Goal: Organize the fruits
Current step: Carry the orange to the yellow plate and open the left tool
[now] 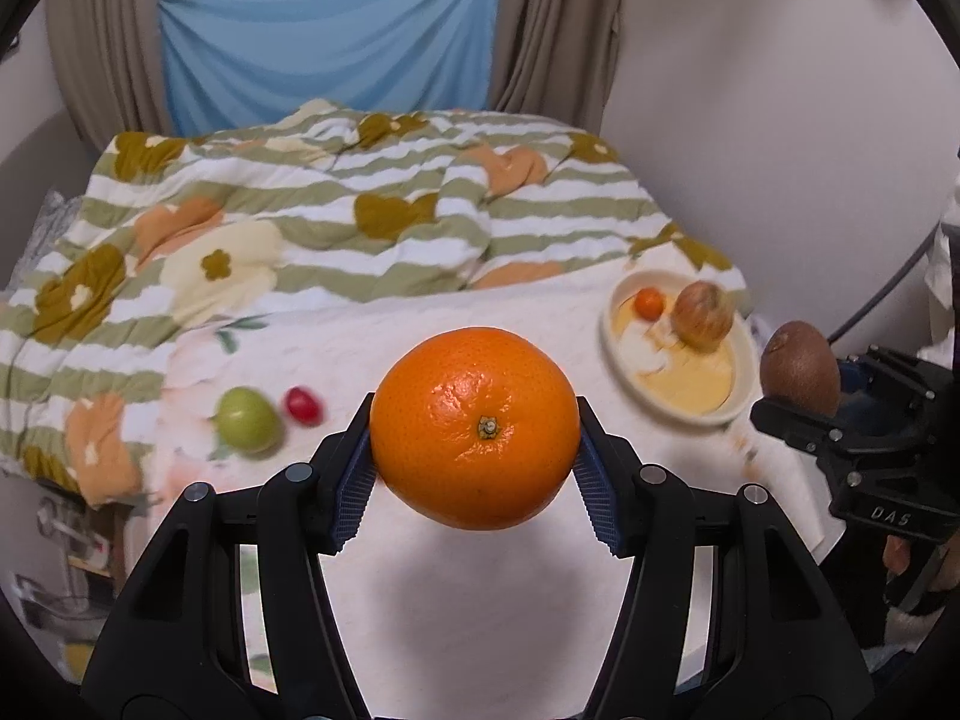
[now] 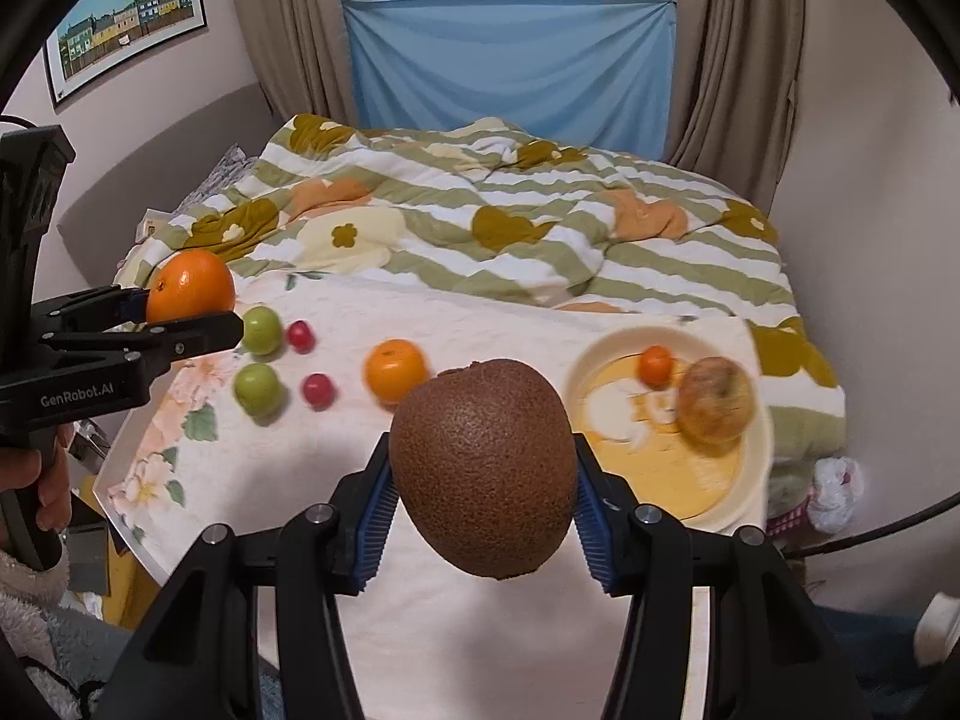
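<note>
The left gripper [image 1: 474, 450] pinches a big, round, glossy orange [image 1: 474, 427] across its middle, above the tabletop's near edge; firm but probably slippery. The right gripper [image 2: 483, 483] clamps a fuzzy brown kiwi [image 2: 485, 468], likely soft and easily bruised.

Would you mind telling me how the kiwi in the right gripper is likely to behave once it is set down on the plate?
The kiwi is egg-shaped, so it will probably roll or rock on the plate, though the raised rim should contain it. Its fuzzy skin likely resists slipping between the ribbed fingers. It looks firm, yet hard squeezing could bruise it.
</note>
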{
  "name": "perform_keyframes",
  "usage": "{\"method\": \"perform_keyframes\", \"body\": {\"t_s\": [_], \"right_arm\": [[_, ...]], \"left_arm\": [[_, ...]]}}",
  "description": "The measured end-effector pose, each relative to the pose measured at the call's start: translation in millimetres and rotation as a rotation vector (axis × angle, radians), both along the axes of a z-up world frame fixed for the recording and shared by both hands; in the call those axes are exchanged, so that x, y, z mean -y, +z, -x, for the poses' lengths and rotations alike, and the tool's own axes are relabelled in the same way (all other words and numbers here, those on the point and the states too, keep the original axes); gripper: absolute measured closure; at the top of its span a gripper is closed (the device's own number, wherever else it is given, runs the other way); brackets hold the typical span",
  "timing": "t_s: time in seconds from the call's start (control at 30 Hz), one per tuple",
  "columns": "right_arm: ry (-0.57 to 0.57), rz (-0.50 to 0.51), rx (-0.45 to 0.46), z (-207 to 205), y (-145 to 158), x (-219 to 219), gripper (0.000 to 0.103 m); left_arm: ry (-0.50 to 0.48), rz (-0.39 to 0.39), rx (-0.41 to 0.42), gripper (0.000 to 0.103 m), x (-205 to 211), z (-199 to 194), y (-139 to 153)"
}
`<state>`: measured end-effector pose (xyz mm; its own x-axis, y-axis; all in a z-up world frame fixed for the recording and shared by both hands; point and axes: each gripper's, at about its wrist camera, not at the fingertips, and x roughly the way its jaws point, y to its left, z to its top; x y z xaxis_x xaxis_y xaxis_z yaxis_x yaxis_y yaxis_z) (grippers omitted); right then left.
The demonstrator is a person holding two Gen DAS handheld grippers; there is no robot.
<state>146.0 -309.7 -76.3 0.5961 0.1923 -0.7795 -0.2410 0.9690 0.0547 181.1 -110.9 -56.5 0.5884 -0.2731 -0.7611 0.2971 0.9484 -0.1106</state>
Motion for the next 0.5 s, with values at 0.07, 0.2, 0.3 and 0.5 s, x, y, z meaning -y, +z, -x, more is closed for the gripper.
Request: {"method": "perform_keyframes", "body": {"t_s": [0.07,0.2,0.3,0.5], "right_arm": [[0.004,0.002,0.003,-4.1,0.2,21.2,0.054],[0.013,0.01,0.004,-11.7,-1.7,53.8,0.054],[0.016,0.024,0.003,-17.4,-6.3,71.8,0.054],[-0.028,0.021,-0.032,-28.7,-24.4,102.1,0.054]], "left_arm": [[0.005,0.005,0.003,0.037,20.6,-2.0,-0.4],[0.005,0.011,-0.002,0.037,59.6,-10.3,-4.5],[-0.011,0.011,-0.013,0.037,84.3,-18.0,-11.2],[-0.088,-0.004,-0.054,0.037,130.6,-44.6,-31.3]]}}
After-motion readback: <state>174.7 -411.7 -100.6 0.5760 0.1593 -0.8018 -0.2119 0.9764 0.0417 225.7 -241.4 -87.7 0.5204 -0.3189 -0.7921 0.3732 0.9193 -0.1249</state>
